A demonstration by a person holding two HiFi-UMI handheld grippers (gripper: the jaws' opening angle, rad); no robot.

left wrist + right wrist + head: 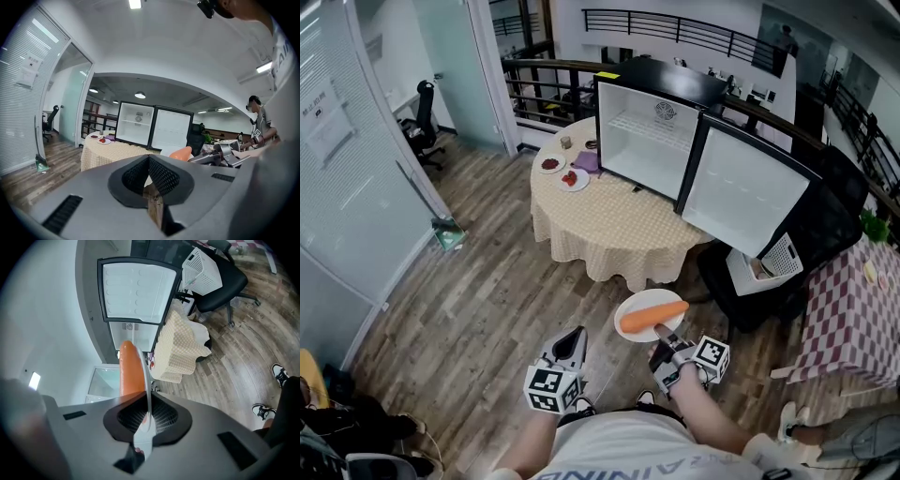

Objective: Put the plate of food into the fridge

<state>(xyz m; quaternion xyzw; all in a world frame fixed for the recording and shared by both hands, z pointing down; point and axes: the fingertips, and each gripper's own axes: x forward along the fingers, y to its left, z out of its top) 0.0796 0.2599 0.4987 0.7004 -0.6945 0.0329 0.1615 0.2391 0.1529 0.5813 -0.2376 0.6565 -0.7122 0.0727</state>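
A white plate [637, 307] with a long orange carrot [653, 317] on it hangs over the wooden floor. My right gripper [662, 335] is shut on its near rim. In the right gripper view the plate [148, 380] runs edge-on between the pads, with the carrot [131, 372] to its left. The black fridge [649, 131] stands on the round table [609, 225], its door [748, 189] swung wide and its white inside showing. My left gripper [573, 339] hangs to the left of the plate, shut on nothing. The left gripper view shows its pads meeting [148, 162], the fridge [136, 129] ahead.
Two small plates with red food [573, 178] sit on the table left of the fridge. A black office chair [759, 281] stands to the right under the open door. A red-checked table [853, 319] is at the far right. Glass walls and a railing ring the room.
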